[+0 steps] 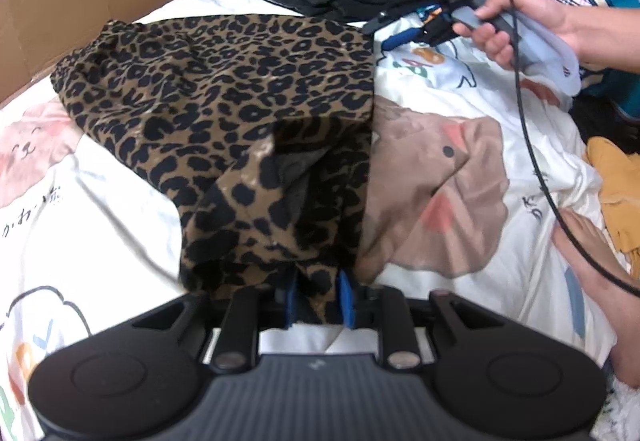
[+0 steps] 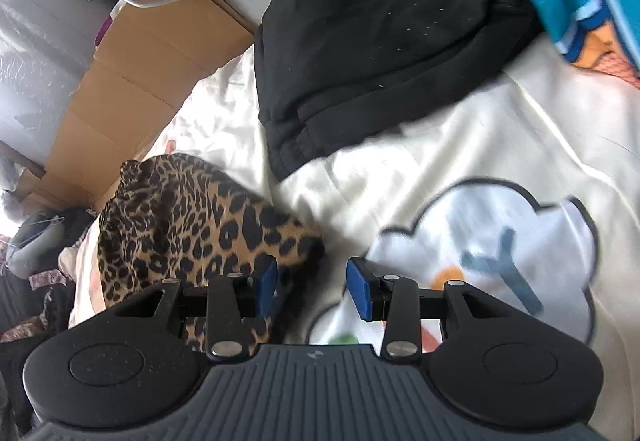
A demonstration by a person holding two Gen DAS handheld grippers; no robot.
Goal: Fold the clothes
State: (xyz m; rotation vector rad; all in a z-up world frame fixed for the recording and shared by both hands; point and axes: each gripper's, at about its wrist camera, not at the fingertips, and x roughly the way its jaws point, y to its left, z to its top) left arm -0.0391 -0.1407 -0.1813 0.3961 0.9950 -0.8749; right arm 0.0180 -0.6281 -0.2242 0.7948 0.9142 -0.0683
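Left wrist: one leopard-print garment (image 1: 224,89) gripped.

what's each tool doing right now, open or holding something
Left tool: shut on the leopard garment.
Right tool: open, holding nothing, over the bedsheet.

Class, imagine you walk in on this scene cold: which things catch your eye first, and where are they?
The leopard-print garment sprawls mid-bed on the cartoon-print sheet, its near edge pinched in the left gripper. Beyond it lies a folded black garment. The right gripper hovers open at the leopard cloth's far corner.
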